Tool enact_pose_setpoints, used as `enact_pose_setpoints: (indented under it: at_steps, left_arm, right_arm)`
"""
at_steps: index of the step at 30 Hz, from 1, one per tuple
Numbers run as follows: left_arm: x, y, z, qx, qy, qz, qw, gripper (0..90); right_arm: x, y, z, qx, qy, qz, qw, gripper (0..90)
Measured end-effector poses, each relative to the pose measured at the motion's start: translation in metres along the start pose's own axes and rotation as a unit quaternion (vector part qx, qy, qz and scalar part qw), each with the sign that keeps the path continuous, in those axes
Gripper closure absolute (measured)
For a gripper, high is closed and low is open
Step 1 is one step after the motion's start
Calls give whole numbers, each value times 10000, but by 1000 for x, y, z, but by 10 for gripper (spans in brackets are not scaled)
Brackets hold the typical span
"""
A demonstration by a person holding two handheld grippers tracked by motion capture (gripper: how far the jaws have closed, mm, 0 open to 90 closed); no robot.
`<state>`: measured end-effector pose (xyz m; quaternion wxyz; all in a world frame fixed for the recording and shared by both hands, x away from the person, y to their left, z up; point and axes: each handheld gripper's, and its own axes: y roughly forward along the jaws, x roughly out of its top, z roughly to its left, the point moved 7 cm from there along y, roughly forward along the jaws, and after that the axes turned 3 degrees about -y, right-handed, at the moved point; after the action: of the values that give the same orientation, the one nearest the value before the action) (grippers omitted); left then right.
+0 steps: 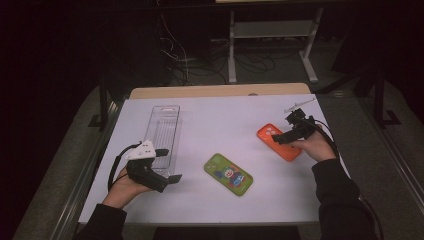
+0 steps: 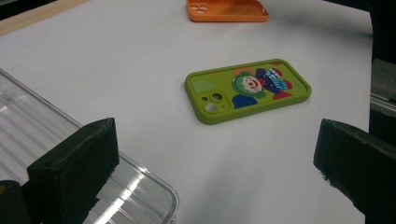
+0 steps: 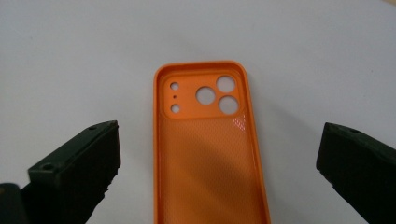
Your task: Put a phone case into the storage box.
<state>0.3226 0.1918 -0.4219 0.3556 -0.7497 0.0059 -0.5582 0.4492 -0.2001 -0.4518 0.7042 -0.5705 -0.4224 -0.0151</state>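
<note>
Covering the table [image 1: 210, 91], a white sheet [image 1: 220, 125] lies under both grippers' wide-spread fingers, dark room beyond.

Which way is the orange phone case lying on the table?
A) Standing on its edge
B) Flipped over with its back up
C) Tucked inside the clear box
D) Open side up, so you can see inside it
D: in the right gripper view the orange phone case lies flat on the white table, its raised rim and hollow inside facing up, between the open jaws of the right gripper.
</note>
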Motion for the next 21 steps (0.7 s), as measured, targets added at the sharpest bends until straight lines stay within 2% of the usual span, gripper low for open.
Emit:
enact_pose_setpoints:
  at_steps: [3, 5, 8, 10, 15, 16, 21]
  left_arm:
    - [0, 0, 0, 3, 23, 9, 10000, 0]
    - [0, 0, 0, -2, 25, 18, 10000, 0]
    - [0, 0, 0, -14, 39, 21, 10000, 0]
    - [0, 1, -1, -39, 27, -10, 10000, 0]
    - [0, 2, -1, -46, 27, -3, 10000, 0]
    - [0, 2, -1, -48, 30, -7, 10000, 0]
    - [-1, 2, -1, -49, 35, 5, 10000, 0]
  right_arm:
    - [-3, 1, 0, 32, 41, 49, 10000, 0]
    - [-6, 4, -1, 30, -39, 51, 10000, 0]
    - [-13, 8, -2, 54, 47, 188, 9998, 0]
    - [-16, 11, -3, 1, -35, 276, 9996, 0]
    - [-21, 18, -1, 42, 26, 410, 9991, 0]
    - [-24, 20, -1, 51, 21, 508, 9987, 0]
    - [-28, 26, 0, 79, -36, 619, 9980, 0]
